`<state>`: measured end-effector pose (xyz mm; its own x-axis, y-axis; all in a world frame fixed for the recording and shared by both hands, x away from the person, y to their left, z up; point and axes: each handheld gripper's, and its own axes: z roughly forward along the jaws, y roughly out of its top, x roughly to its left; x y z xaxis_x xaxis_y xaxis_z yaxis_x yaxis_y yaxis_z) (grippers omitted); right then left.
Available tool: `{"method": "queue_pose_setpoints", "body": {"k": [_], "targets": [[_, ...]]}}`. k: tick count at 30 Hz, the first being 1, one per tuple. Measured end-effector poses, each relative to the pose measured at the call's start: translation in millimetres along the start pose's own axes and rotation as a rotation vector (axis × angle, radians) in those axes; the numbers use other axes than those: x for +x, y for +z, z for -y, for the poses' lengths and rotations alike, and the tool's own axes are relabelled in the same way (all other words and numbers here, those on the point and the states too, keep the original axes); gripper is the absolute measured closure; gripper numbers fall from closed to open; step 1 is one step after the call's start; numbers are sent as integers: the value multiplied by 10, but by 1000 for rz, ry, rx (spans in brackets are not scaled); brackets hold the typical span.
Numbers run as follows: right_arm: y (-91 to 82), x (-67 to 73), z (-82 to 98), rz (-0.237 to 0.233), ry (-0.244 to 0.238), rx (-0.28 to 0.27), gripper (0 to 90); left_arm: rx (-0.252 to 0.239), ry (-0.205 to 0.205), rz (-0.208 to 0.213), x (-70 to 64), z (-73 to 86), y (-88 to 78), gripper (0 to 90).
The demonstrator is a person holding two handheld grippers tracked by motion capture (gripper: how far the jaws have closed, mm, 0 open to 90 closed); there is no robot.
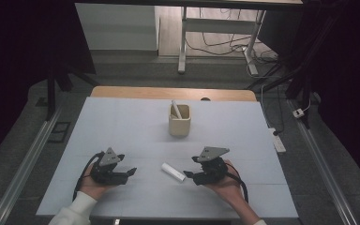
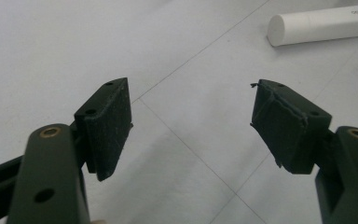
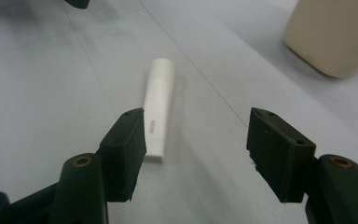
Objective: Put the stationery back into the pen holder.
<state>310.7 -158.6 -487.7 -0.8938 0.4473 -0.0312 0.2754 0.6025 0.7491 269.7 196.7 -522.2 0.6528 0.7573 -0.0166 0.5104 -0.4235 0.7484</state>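
White table (image 1: 122,122), beige cup (image 1: 179,123) holding upright white tube (image 1: 175,109), second tube (image 1: 173,172) lying near right gripper (image 1: 189,176), left gripper (image 1: 130,172), both spread apart.

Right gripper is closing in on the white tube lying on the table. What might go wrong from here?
1. The tube is round and lies flat, so it may roll off when nudged.
2. It sits by one pad of the open right gripper, not centred between them, so the grip may miss it.
3. The cup already holds one stick, which may get bumped at insertion.
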Motion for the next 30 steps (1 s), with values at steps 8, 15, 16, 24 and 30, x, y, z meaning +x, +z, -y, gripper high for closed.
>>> {"method": "queue_pose_setpoints", "body": {"k": [8,15,16,24,30], "targets": [[238,74,-154,-36,-18,29,360,0,7,7,-3,-5,1,280],[422,88,-258,-57,-22,41,359,-1,6,8,1,-6,4,280],[447,89,-276,-61,-16,44,359,-1,6,8,0,-6,3,280],[688,127,-397,-75,-43,76,351,-2,10,4,-1,-8,-2,279],[844,130,-404,-79,-35,124,349,1,11,6,5,-4,3,279]]}}
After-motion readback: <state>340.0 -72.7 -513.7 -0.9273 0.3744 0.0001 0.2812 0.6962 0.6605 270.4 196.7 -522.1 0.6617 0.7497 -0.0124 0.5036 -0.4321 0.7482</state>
